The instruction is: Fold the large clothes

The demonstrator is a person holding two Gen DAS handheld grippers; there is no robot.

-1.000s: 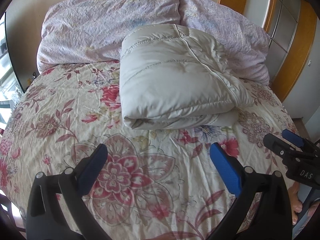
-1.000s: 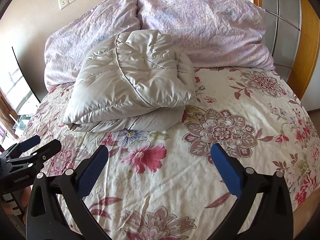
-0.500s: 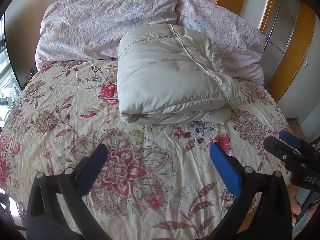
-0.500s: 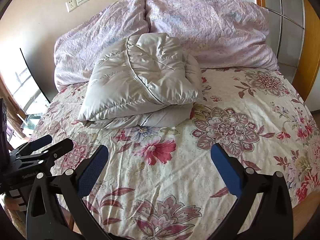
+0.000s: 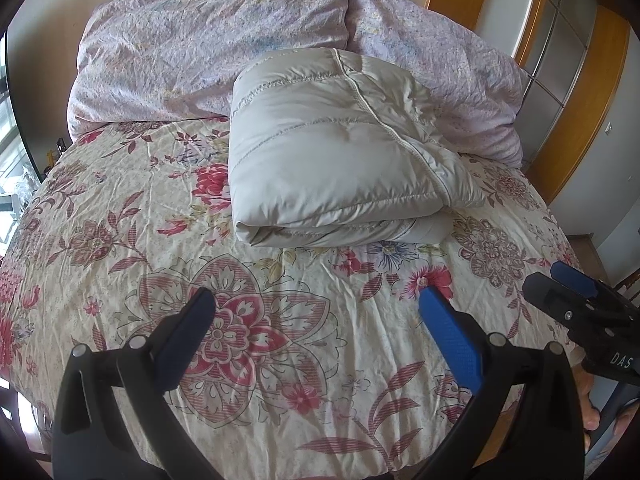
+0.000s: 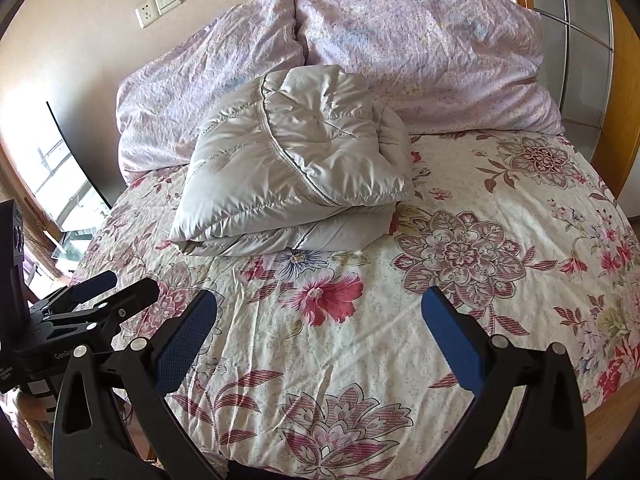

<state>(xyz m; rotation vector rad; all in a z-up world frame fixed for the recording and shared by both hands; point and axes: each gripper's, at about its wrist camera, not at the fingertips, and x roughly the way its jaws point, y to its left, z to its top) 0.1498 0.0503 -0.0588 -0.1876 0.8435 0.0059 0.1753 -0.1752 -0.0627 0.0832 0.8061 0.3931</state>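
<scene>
— Two hand-held grippers, what state? 
— Left hand-held gripper point(image 5: 316, 332) and right hand-held gripper point(image 6: 320, 332) both gape wide, holding nothing, above the floral bedspread point(image 5: 120, 240).

— And the garment? 
— The grey down jacket point(image 5: 336, 152) lies folded mid-bed, its far edge against the lilac pillows point(image 6: 420, 52).

— Handling? 
— Probably light, puffy, slippery, apt to spring open; I'd pinch a stitched seam or hem edge.

— Obstacles? 
— Only the pillows crowding behind; wardrobe point(image 6: 588, 48) stands well apart.

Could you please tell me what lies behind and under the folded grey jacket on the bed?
Behind the jacket two lilac pillows lean at the wall; it hides their lower middle parts. Under it lies the floral bedspread; that covered patch cannot be seen.
</scene>
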